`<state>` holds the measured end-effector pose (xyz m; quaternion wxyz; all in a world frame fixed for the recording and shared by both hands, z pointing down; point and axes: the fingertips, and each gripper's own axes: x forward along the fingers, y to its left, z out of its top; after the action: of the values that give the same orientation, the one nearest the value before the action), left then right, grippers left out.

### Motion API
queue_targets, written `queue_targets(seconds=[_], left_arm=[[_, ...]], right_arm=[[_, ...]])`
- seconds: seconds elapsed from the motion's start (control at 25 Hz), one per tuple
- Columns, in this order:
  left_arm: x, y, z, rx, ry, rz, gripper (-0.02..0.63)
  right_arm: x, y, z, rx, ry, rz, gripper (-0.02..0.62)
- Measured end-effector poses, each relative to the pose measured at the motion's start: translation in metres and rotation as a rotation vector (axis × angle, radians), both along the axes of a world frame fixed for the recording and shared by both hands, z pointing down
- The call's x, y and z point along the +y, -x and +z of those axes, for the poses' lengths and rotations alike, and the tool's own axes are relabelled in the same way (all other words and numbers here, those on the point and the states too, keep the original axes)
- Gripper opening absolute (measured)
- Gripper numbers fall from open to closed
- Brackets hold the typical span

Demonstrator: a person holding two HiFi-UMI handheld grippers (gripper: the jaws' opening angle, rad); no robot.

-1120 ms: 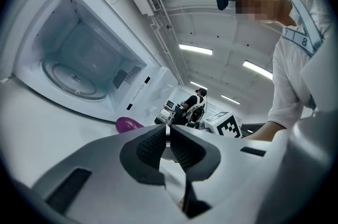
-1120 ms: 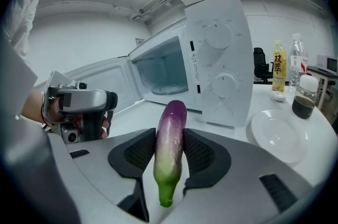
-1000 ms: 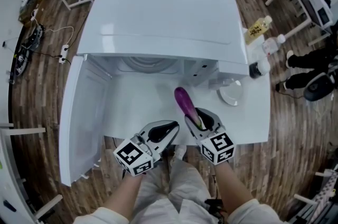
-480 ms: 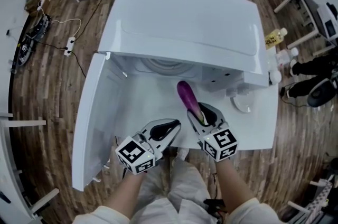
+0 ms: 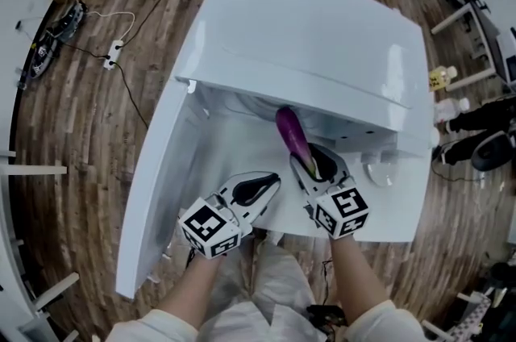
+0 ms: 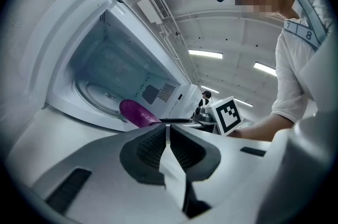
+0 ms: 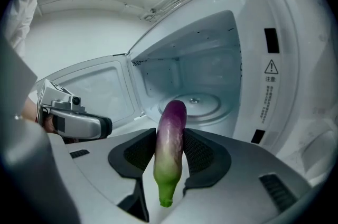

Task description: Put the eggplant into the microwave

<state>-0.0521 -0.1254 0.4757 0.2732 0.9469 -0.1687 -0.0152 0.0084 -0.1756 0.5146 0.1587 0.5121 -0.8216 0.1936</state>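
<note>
Wood-plank floor (image 5: 89, 139) all round. In the middle, a white surface (image 5: 242, 207) carrying a white microwave (image 5: 322, 34), with its door (image 5: 153, 195) swung fully open to the left and the glass turntable (image 7: 203, 104) bare inside.

Step in hand, as judged: transport of the eggplant (image 7: 170, 149) to the open cavity. Insertion not yet done.

Right hand-held gripper (image 5: 312, 164): clamped on the eggplant at mid-length, pads pressing both flanks and pointing somewhat downward at the cavity. Left hand-held gripper (image 5: 264, 189): jaws closed together, nothing between them, beside the right one and clear of the opening.

Eggplant position: off the surface, purple end forward at the mouth of the cavity, short of the turntable.

Next move, as judged: advance straight in, keep clear of the door and the right-hand wall, lower over the turntable, then release.

Eggplant appearance: slim and elongated, with glossy purple skin fading to pale green, and a green stem end protruding rearward past the pads.
</note>
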Motion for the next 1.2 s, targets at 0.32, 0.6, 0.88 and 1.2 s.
queue_targets(seconds=[0.32, 0.6, 0.88, 1.2], left_arm=[[-0.016, 0.002, -0.003, 0.004, -0.007, -0.028, 0.014], [-0.026, 0.004, -0.003, 0.004, -0.001, -0.054, 0.014], [-0.043, 0.007, -0.002, 0.02, -0.008, -0.087, 0.014], [-0.057, 0.002, -0.006, 0.018, -0.02, -0.095, 0.014]], right_arm=[[-0.031, 0.004, -0.01, 0.008, -0.026, -0.028, 0.183], [-0.058, 0.006, -0.018, 0.019, -0.05, -0.048, 0.183], [-0.081, 0.016, -0.014, 0.038, -0.055, -0.062, 0.183], [-0.098, 0.015, -0.01, 0.054, -0.049, -0.064, 0.183]])
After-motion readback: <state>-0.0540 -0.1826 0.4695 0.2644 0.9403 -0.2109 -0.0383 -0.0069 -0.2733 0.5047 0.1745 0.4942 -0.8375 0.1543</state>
